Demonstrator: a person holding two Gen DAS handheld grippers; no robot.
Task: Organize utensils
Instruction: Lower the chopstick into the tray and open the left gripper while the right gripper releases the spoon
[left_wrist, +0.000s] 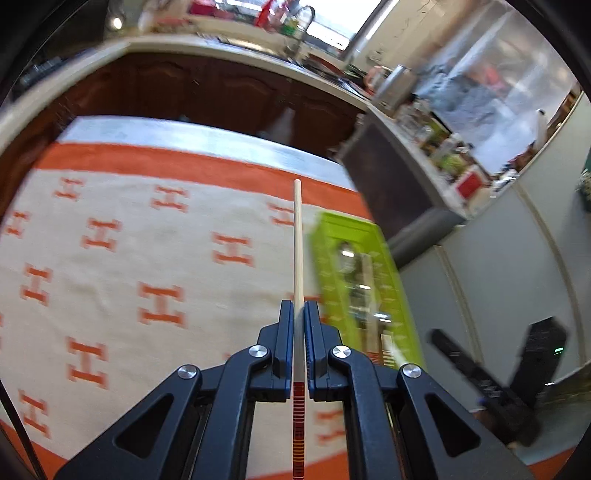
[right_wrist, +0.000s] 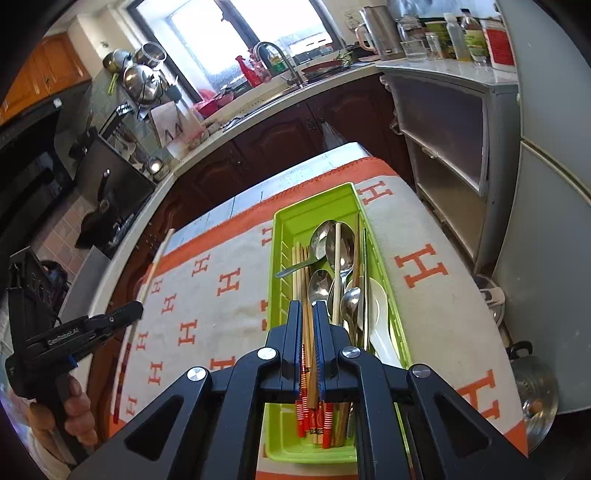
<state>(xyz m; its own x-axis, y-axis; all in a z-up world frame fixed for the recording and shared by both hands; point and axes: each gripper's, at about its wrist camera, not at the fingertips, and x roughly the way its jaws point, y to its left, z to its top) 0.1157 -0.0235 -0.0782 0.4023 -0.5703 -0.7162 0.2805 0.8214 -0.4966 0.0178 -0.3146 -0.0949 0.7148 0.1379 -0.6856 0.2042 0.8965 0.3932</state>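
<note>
1. Kitchen table under an orange-and-cream cloth (right_wrist: 207, 295) printed with H shapes.
2. Left gripper (left_wrist: 299, 314) is clamped on one chopstick (left_wrist: 297, 240), held above the cloth, just left of the green tray (left_wrist: 369, 280).
3. Right gripper (right_wrist: 305, 314) hangs over the tray (right_wrist: 314, 210), jaws narrowly parted and gripping nothing.
4. Spoons (right_wrist: 343, 243) and chopsticks (right_wrist: 301, 262) lie in the tray.

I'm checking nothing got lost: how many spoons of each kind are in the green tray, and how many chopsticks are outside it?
Metal spoons in the green tray: 4
White ceramic spoon in the tray: 1
Chopstick outside the tray, held in the left gripper: 1
Total: 6
</note>
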